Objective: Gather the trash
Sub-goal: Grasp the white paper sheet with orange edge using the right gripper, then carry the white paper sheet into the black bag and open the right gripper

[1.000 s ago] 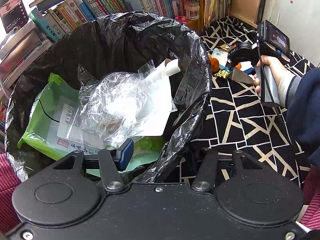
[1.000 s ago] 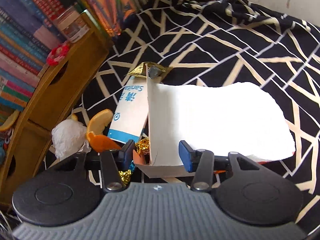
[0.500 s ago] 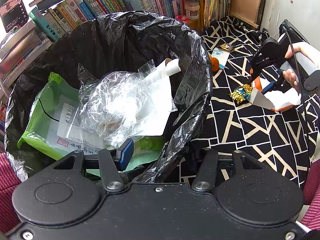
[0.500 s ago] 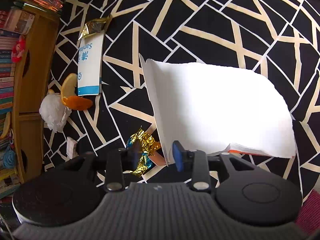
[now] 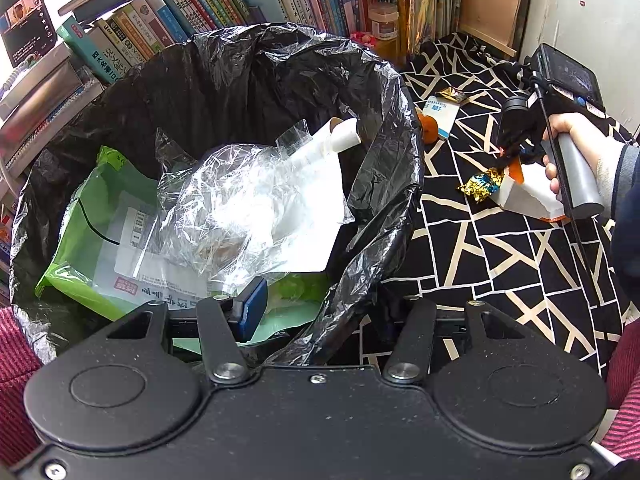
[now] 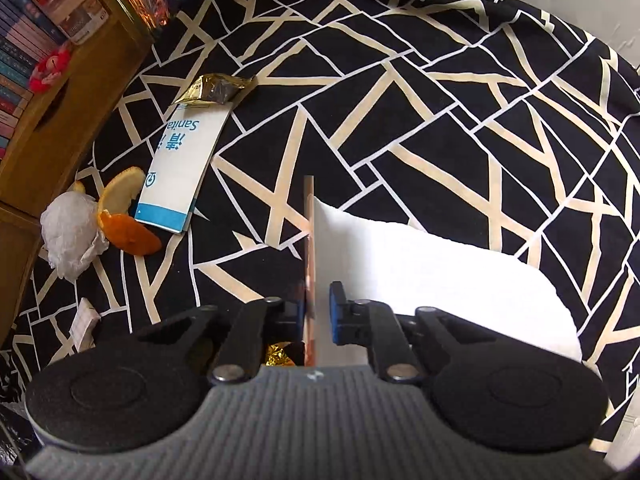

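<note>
1. The right gripper (image 6: 316, 308) is pinching the torn white carton (image 6: 432, 276) by its upright flap on the patterned cloth (image 6: 440, 100); its jaws have just been closing.
2. The left gripper (image 5: 320, 312) is holding the black bag's rim (image 5: 352, 300), fingers clamping it.
3. Next: lifting the carton, I judge, and carrying it into the trash bin (image 5: 240, 92).

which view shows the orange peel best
The right wrist view: the orange peel lies in full view on the cloth, between a white wad and the blue-and-white packet. In the left wrist view the peel is small, partly hidden behind the bin bag.
</note>
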### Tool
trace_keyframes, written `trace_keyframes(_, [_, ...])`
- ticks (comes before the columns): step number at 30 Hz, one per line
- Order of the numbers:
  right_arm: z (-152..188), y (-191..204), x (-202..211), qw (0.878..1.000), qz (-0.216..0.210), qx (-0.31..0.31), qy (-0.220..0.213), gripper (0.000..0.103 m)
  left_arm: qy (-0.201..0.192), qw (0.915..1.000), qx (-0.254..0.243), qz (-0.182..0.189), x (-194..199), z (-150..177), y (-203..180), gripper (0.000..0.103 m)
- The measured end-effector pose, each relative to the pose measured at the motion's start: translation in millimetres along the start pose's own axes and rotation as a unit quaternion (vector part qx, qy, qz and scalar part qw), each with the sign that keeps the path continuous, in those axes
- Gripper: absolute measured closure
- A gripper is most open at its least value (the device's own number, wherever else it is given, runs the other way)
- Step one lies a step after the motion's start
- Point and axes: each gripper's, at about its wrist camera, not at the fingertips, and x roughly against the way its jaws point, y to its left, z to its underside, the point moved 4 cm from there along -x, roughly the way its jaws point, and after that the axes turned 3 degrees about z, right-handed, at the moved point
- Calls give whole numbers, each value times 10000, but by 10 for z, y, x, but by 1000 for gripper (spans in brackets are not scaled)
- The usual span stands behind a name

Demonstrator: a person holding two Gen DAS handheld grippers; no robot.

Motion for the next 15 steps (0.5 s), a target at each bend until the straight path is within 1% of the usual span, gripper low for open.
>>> trace_keyframes(1, [-10, 11, 30, 9999, -104, -1, -24, 100, -2, 10000, -1, 2, 1, 0, 0, 52])
trace_keyframes(3, [-46, 52, 140, 9994, -175, -40, -280, 100, -1, 10000, 2, 2, 0, 0, -1, 52])
trace_keyframes(7, [-171, 153, 408, 9958, -585, -180, -682, 100, -2, 10000, 7, 4, 0, -1, -2, 52])
trace_keyframes(9, [-228, 223, 600, 9920, -831, -196, -932, 100, -2, 10000, 3, 3, 1, -1, -5, 52])
trace_keyframes(11, [-260, 284, 785, 9868, -1103, -138, -1176, 100, -3, 10000, 1, 2, 1, -1, -1, 52])
trace_keyframes(14, [-295, 372, 1095, 9736, -1648, -59, -1576, 100, -4, 10000, 2, 1, 3, -1, -4, 52])
trace_keyframes(15, [-296, 397, 1176, 9688, -1870, -42, -1625, 100, -5, 10000, 1, 0, 3, -1, -6, 52])
